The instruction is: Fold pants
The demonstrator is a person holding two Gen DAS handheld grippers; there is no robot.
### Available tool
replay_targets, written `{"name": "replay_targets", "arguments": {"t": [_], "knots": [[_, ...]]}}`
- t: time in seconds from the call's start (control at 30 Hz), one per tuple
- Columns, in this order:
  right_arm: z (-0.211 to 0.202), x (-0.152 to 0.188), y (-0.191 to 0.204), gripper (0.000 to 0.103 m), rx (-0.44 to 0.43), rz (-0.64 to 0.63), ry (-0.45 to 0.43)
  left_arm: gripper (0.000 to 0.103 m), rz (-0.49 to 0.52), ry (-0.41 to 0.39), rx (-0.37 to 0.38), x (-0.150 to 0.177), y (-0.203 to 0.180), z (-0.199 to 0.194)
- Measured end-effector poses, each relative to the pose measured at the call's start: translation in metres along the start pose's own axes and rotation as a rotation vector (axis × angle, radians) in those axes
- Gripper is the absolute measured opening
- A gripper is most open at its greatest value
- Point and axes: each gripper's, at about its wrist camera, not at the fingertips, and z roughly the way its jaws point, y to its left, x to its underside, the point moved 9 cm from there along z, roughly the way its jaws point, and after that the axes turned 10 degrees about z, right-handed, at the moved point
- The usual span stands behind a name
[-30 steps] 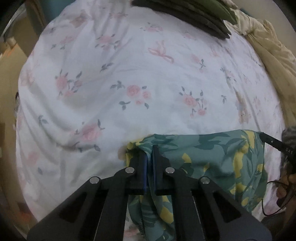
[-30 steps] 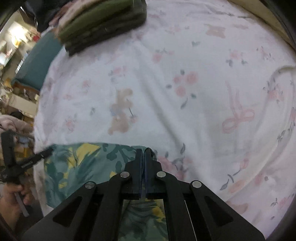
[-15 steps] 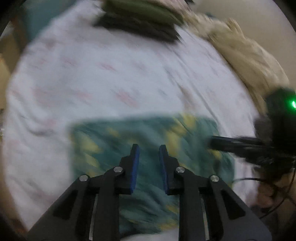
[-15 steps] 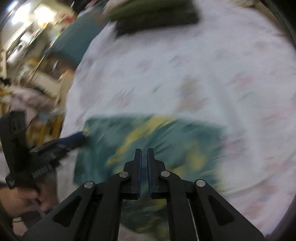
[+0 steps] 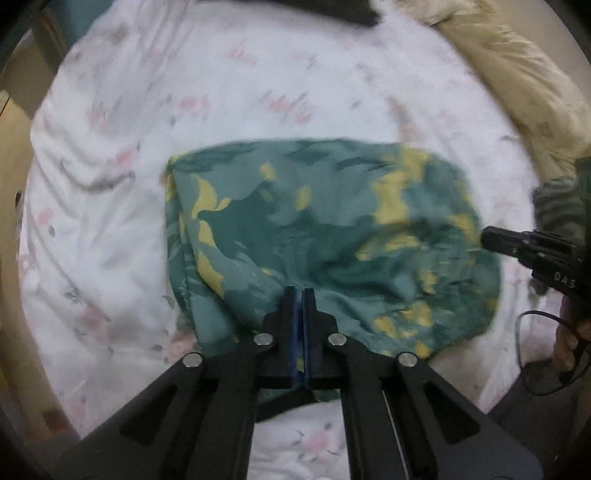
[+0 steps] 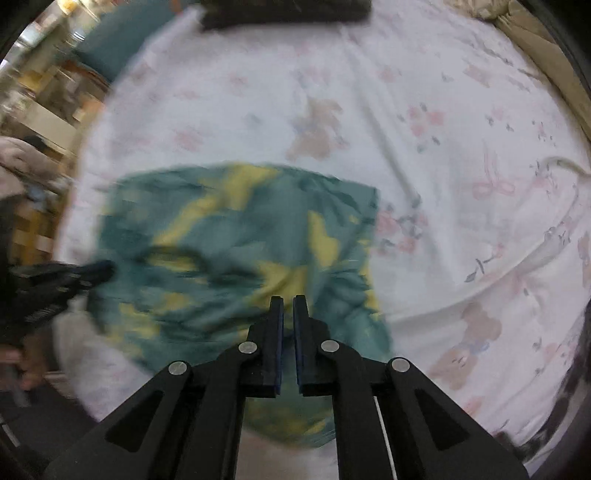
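Observation:
The green pants with yellow leaf print (image 5: 325, 229) lie folded flat on the white floral bedsheet (image 5: 110, 206); they also show in the right wrist view (image 6: 229, 251). My left gripper (image 5: 300, 291) is shut with its tips over the pants' near edge; no cloth shows between the pads. My right gripper (image 6: 288, 300) hovers over the near right part of the pants with a narrow gap between its fingers, holding nothing. Each gripper shows in the other's view, the right one (image 5: 524, 243) by the pants' right edge and the left one (image 6: 66, 277) by the left edge.
A stack of dark folded clothes (image 6: 284, 11) lies at the far edge of the bed. A cream blanket (image 5: 517, 81) is bunched at the far right. A teal chair (image 6: 122, 37) and cluttered shelves stand beyond the bed's left side.
Both grippers let go of the pants' edge and pulled back. The pants now lie flat on the sheet. The left gripper opened, then closed again.

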Motion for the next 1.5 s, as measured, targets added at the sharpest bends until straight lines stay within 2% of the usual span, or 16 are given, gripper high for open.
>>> {"name": "replay_targets", "arguments": {"t": [0.13, 0.3, 0.57, 0.63, 0.67, 0.7, 0.73, 0.77, 0.87, 0.97, 1.13, 1.17, 1.23, 1.3, 1.37, 1.5], "knots": [[0.001, 0.026, 0.043, 0.007, -0.141, -0.048, 0.04, 0.003, 0.039, 0.003, 0.121, 0.013, -0.035, 0.003], [0.044, 0.063, 0.038, 0.0, -0.007, -0.116, 0.2, 0.005, 0.111, 0.086, 0.084, 0.033, -0.04, 0.015], [0.011, 0.047, -0.004, 0.007, -0.006, 0.018, 0.153, 0.008, -0.018, 0.08, 0.01, 0.042, 0.023, -0.018], [-0.004, 0.025, -0.021, 0.009, -0.025, 0.087, 0.082, 0.035, -0.099, 0.029, -0.03, 0.029, 0.055, -0.032], [-0.009, 0.013, -0.028, 0.017, -0.033, 0.129, 0.045, 0.048, -0.173, -0.015, -0.072, 0.018, 0.077, -0.04], [-0.015, 0.0, -0.036, 0.04, -0.056, 0.188, 0.007, 0.068, -0.218, -0.046, -0.091, 0.012, 0.09, -0.044], [-0.017, -0.012, -0.042, 0.051, -0.082, 0.233, -0.014, 0.073, -0.28, -0.102, -0.11, 0.0, 0.111, -0.051], [-0.017, -0.021, -0.044, 0.057, -0.1, 0.257, -0.031, 0.073, -0.3, -0.122, -0.122, -0.007, 0.121, -0.053], [-0.009, -0.048, -0.059, 0.057, -0.111, 0.257, -0.04, 0.073, -0.263, -0.088, -0.114, -0.033, 0.139, -0.034], [0.012, -0.064, -0.059, 0.057, -0.11, 0.227, -0.015, 0.072, -0.211, -0.003, -0.029, -0.049, 0.134, 0.0], [0.037, -0.075, -0.065, 0.056, -0.141, 0.228, 0.026, 0.07, -0.162, 0.012, -0.017, -0.063, 0.121, 0.023], [0.034, -0.075, -0.07, 0.056, -0.141, 0.235, 0.023, 0.067, -0.139, 0.008, -0.036, -0.066, 0.119, 0.026], [0.044, -0.075, -0.068, 0.055, -0.153, 0.235, 0.055, 0.04, -0.092, 0.01, -0.035, -0.071, 0.11, 0.033], [0.05, -0.073, -0.062, 0.043, -0.174, 0.205, 0.084, 0.013, -0.019, 0.031, 0.005, -0.074, 0.098, 0.034], [0.05, -0.071, -0.055, 0.008, -0.176, 0.159, 0.096, 0.005, 0.081, 0.033, -0.007, -0.08, 0.088, 0.032], [0.029, -0.087, -0.043, 0.004, -0.155, 0.067, -0.017, 0.003, 0.106, -0.046, -0.015, -0.102, 0.091, 0.012]]}}
